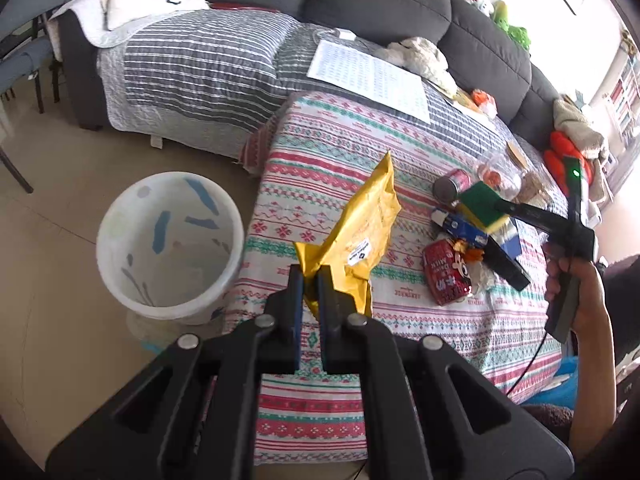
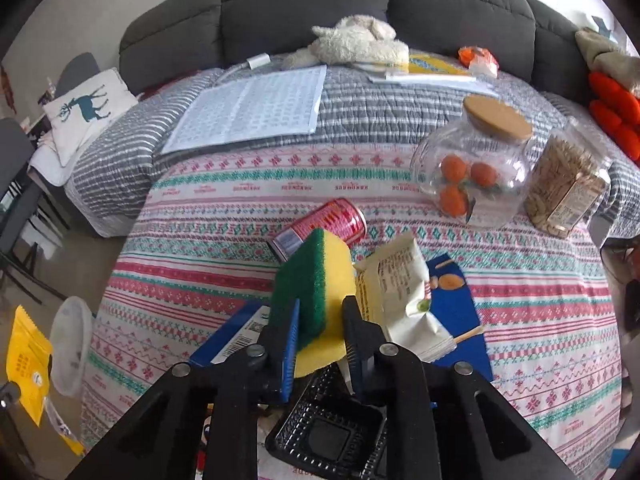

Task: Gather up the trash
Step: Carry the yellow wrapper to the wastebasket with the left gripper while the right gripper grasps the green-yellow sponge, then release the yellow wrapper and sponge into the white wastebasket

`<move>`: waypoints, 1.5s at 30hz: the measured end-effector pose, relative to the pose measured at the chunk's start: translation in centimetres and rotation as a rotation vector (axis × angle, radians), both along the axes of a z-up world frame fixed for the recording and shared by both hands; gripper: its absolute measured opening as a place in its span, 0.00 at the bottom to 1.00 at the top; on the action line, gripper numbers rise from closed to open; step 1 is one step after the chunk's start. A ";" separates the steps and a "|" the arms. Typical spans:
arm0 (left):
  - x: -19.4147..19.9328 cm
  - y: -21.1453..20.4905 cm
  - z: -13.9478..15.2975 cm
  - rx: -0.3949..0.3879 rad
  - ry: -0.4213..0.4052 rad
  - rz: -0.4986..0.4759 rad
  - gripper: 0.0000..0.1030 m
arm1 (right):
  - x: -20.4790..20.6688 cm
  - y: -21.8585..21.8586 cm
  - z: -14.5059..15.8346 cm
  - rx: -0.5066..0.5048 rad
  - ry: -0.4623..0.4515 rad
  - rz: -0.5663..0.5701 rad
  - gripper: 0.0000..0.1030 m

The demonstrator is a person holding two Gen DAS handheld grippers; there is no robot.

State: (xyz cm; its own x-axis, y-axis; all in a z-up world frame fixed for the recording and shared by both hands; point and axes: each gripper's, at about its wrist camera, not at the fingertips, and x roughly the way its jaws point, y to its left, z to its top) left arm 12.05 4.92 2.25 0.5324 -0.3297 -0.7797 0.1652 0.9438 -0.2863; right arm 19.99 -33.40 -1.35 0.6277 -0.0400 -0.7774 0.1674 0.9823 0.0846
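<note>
My left gripper (image 1: 310, 280) is shut on a crumpled yellow mailer bag (image 1: 360, 224) and holds it above the patterned blanket (image 1: 328, 168), just right of the white trash bin (image 1: 168, 240) on the floor. My right gripper (image 2: 320, 320) is shut on a green-and-yellow sponge (image 2: 316, 288), held above the trash pile; it also shows in the left wrist view (image 1: 480, 204). Under it lie a red can (image 2: 320, 224), a white snack wrapper (image 2: 400, 288), a blue packet (image 2: 456, 300) and a black plastic tray (image 2: 332, 432). A red milk packet (image 1: 444, 276) lies nearby.
A glass jar of oranges (image 2: 472, 176) and a jar of seeds (image 2: 568, 192) stand at the blanket's right. Printed sheets (image 2: 248, 108) and a plush toy (image 2: 360, 44) lie further back before the grey sofa (image 2: 304, 4). Chairs (image 1: 24, 64) stand at left.
</note>
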 end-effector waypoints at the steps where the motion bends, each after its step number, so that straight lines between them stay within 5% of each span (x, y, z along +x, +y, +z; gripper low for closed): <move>1: -0.1 0.3 0.1 -0.003 -0.003 0.009 0.07 | -0.5 0.1 0.6 -0.001 -0.018 0.005 0.19; 8: 0.0 3.4 0.7 -0.033 -0.031 0.093 0.07 | -3.2 0.9 4.2 0.086 -0.111 0.041 0.17; 15: 0.6 7.2 0.1 0.017 -0.039 0.217 0.07 | -4.3 6.4 5.6 0.131 -0.141 0.171 0.17; 28: 4.1 10.5 -4.8 0.197 0.044 0.323 0.08 | -1.3 19.5 1.8 0.178 -0.015 0.374 0.18; 40: 4.9 11.3 -5.8 0.290 0.009 0.320 0.10 | 0.3 26.3 -1.8 0.211 0.051 0.450 0.18; 43: 4.9 11.4 -5.6 0.320 -0.003 0.334 0.32 | 0.6 27.6 -2.5 0.220 0.055 0.459 0.18; 45: 4.9 11.8 -5.5 0.338 0.010 0.361 0.79 | 0.8 28.2 -2.9 0.232 0.058 0.461 0.18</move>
